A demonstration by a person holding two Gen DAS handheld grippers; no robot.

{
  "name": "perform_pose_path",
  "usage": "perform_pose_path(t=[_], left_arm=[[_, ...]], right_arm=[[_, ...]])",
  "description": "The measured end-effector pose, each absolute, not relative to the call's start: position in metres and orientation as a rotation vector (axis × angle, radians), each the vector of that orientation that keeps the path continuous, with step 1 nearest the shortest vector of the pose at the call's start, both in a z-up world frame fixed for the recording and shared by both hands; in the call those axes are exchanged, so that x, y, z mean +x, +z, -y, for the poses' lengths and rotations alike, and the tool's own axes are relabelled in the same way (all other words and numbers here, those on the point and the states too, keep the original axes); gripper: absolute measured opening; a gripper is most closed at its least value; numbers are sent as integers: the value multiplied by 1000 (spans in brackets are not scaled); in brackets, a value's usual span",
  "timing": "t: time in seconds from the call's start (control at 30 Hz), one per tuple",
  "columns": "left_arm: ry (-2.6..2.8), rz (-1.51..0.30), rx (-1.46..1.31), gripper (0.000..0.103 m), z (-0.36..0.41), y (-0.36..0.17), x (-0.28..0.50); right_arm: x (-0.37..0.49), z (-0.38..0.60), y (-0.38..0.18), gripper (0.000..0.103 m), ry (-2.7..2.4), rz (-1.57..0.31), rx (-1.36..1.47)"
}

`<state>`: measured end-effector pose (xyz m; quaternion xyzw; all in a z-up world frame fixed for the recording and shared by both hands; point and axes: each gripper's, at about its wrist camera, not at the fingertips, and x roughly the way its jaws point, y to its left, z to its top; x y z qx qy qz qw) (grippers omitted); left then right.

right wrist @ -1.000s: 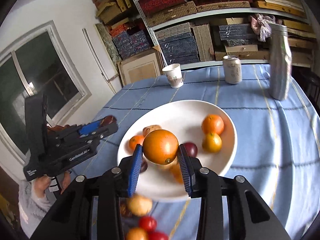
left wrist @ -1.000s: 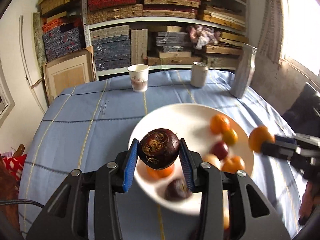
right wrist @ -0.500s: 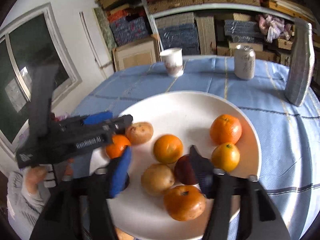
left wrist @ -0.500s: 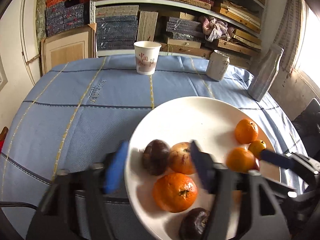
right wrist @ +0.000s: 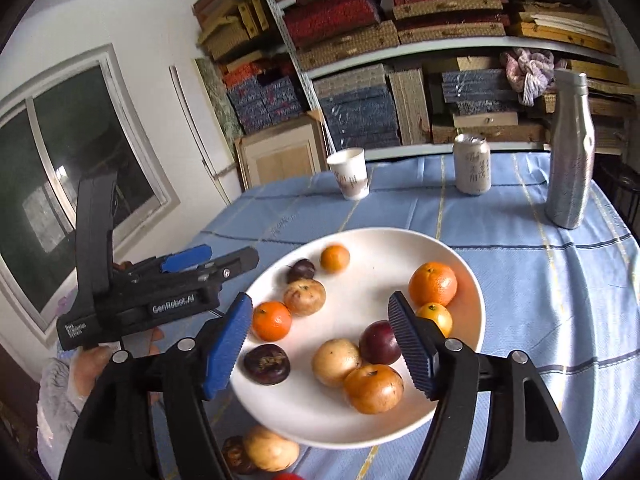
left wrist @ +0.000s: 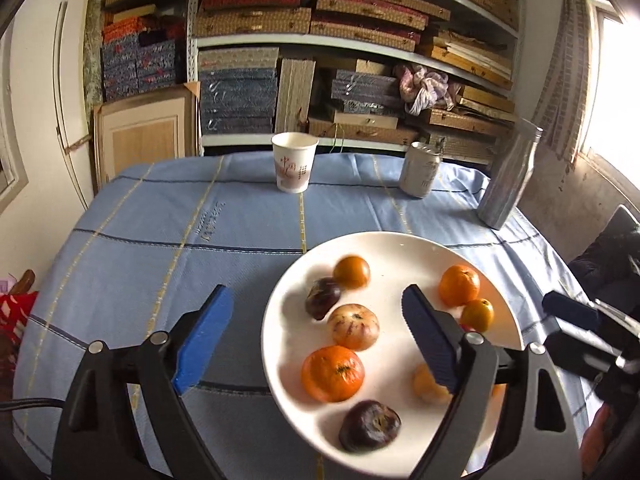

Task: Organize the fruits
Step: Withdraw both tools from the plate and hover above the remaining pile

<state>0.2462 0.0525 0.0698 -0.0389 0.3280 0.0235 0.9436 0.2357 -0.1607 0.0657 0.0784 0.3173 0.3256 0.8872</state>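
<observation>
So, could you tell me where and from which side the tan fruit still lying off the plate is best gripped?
Grip the tan fruit across its widest, rounded middle, coming down from above; the plate rim overhangs behind it and a dark fruit touches its left.

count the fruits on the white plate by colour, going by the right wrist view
orange fruits: 5
dark purple or dark red fruits: 3
tan fruits: 2
total on the plate: 10
</observation>
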Motion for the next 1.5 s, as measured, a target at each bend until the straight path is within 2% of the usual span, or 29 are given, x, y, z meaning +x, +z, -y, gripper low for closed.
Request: perform_pose_path(t=[0.1, 0.5, 0.63, 0.93, 1.0, 1.23, 1.5], left_arm=[[67, -652, -49, 91, -49, 73, 230], [111, -673, -67, 91, -57, 52, 169], [121, -640, -33, 95, -46, 53, 147], [91, -660, 57, 98, -16, 37, 106], [93, -669, 94, 98, -9, 30, 96], [62, -711, 114, 98, -1, 17, 74], [-20, -792, -2, 98, -16, 6, 66]], right_arm=[[227, 172, 71, 73, 679, -642, 193], [190, 221, 63, 75, 644, -605, 283], [182, 231, 54, 76, 619, -613, 292], [156, 244, 37, 90, 561, -617, 246], [148, 247, 31, 96, 548, -630, 235], [121, 263, 15, 97, 528, -643, 237], [120, 265, 6, 98, 527, -677, 250]])
